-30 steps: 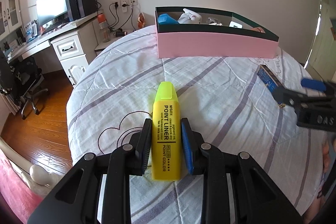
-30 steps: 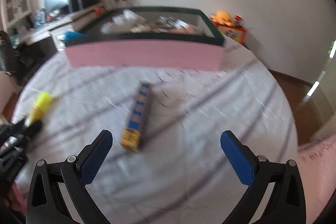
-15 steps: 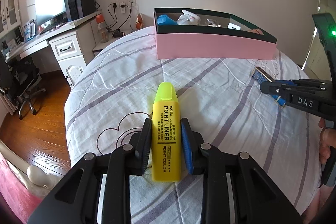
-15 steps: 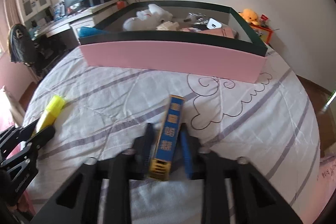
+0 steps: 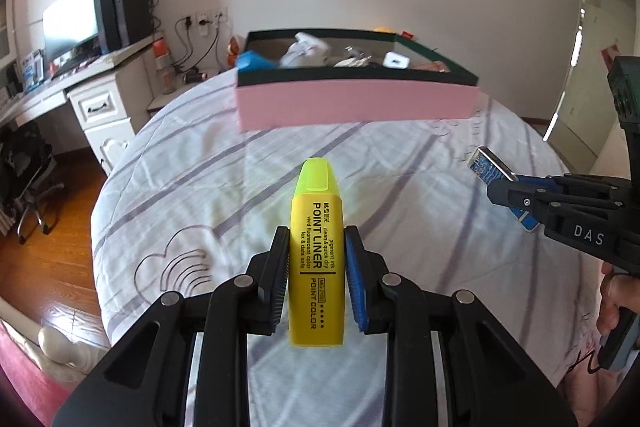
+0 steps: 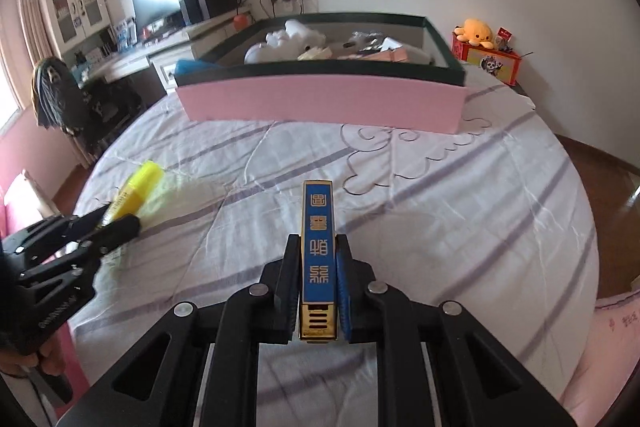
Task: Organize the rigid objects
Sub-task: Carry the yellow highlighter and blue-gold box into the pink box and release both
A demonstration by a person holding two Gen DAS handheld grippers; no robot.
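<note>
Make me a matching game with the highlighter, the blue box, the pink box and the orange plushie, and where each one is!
Things:
1. highlighter
2. blue box
3. pink box
4. plushie

Places:
A. on the bed, holding toys
B. in the right hand-held gripper
C. on a red box by the wall
D. in the left hand-held gripper

Pairs: 1-D, 2-B, 3-A, 4-C

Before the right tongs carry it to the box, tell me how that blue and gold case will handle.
The blue and gold case looks stiff: it juts straight out, unsagging. Its flat sides suggest no rolling. Gripped near one end by the right tongs, it might pivot, since its glossy faces could be slick.
</note>
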